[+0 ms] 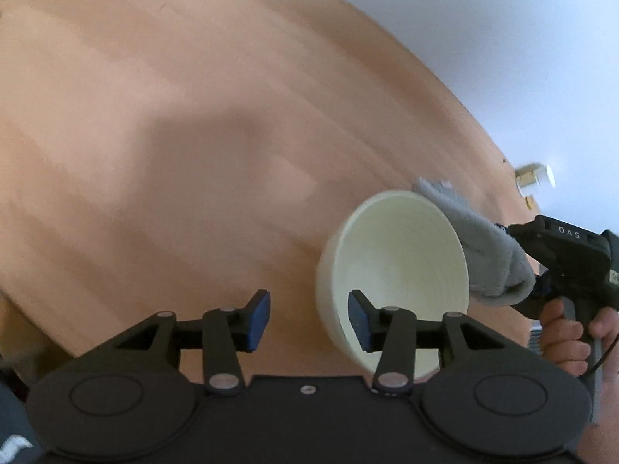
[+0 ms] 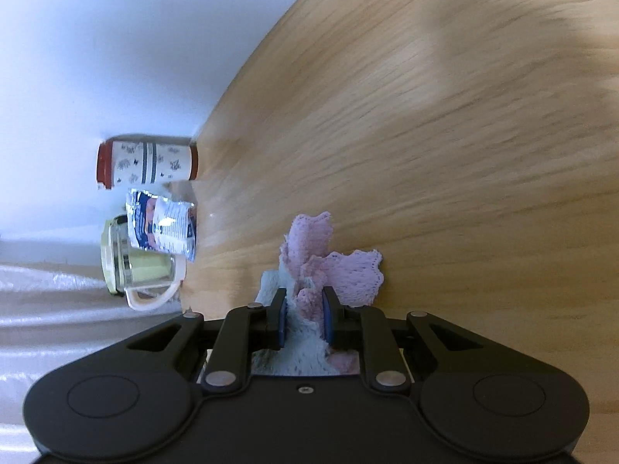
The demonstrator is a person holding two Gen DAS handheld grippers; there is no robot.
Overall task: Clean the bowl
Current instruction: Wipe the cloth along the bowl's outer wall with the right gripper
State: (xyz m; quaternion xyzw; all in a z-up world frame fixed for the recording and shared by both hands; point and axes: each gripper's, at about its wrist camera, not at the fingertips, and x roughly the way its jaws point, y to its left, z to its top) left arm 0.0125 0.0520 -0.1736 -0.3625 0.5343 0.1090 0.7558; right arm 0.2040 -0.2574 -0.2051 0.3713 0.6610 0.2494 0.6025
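Note:
A cream bowl (image 1: 394, 259) lies tipped on its side on the wooden table (image 1: 193, 123), its opening facing me. My left gripper (image 1: 308, 319) is open; its right finger sits in front of the bowl's lower rim, and the left finger is clear of it. My right gripper (image 2: 303, 315) is shut on a pink and pale-blue cloth (image 2: 329, 259). In the left wrist view the right gripper (image 1: 537, 290) comes in from the right and the grey-looking cloth (image 1: 487, 255) rests against the bowl's right outer side.
At the table's edge by the white wall stand a red-capped patterned canister (image 2: 149, 164), a foil packet (image 2: 162, 224) and a glass jug with a white handle (image 2: 143, 274). A small brass-coloured item (image 1: 532, 178) sits at the table's far edge.

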